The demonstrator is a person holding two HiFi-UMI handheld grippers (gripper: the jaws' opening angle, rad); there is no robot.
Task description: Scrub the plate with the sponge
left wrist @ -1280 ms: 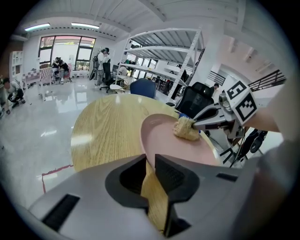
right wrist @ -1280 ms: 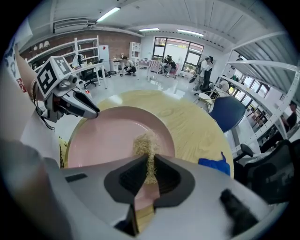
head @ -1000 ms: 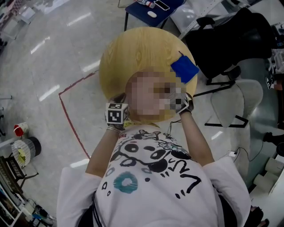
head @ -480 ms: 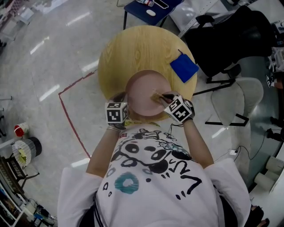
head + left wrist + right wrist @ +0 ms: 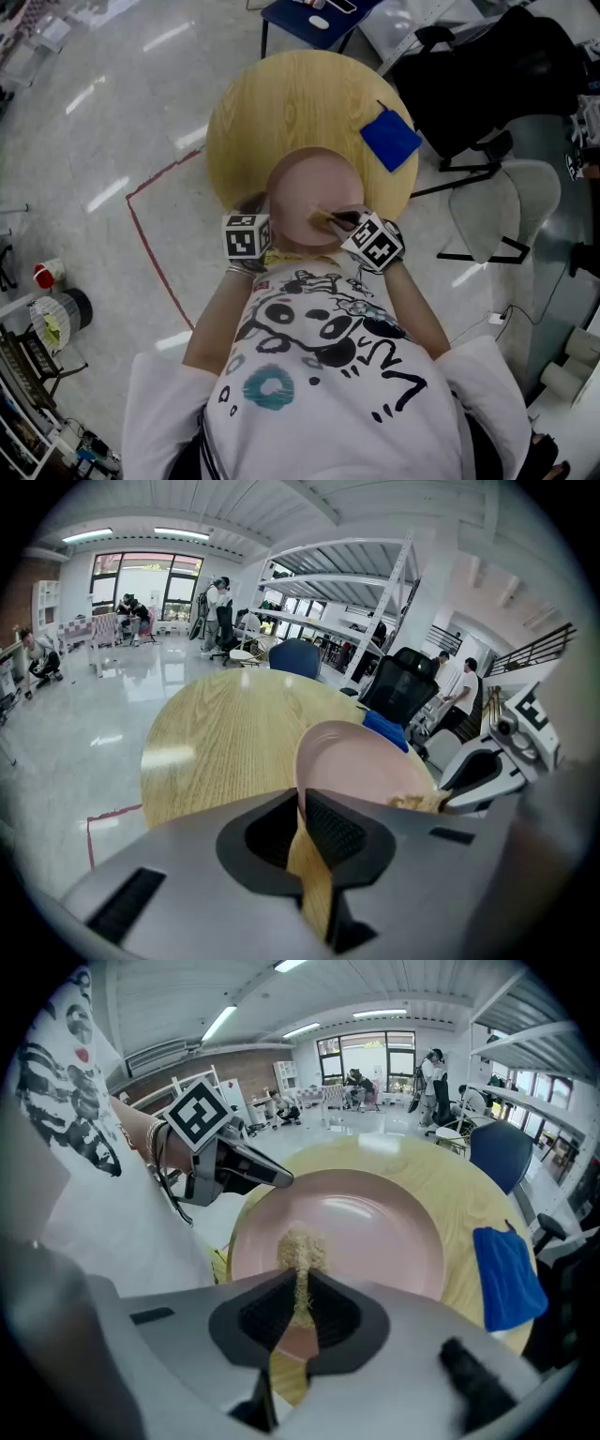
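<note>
A pink plate (image 5: 309, 187) sits at the near edge of the round wooden table (image 5: 281, 103). My left gripper (image 5: 265, 214) is shut on the plate's left rim; in the left gripper view the rim (image 5: 302, 789) runs edge-on between the jaws of that gripper (image 5: 302, 808). My right gripper (image 5: 328, 222) is shut on a tan sponge (image 5: 322, 220). In the right gripper view the sponge (image 5: 302, 1249) sticks out past the right gripper (image 5: 302, 1302) and rests on the plate's (image 5: 375, 1232) inner face near its close rim. The left gripper (image 5: 281, 1177) shows at the plate's left.
A blue cloth (image 5: 389, 139) lies on the table's right side, also visible in the right gripper view (image 5: 506, 1274). A black chair (image 5: 487, 84) stands right of the table. Red tape (image 5: 150, 244) marks the floor at left.
The right gripper has slid the sponge across the plate, toward the near rim and slightly left. The left gripper has kept its hold on the rim.
</note>
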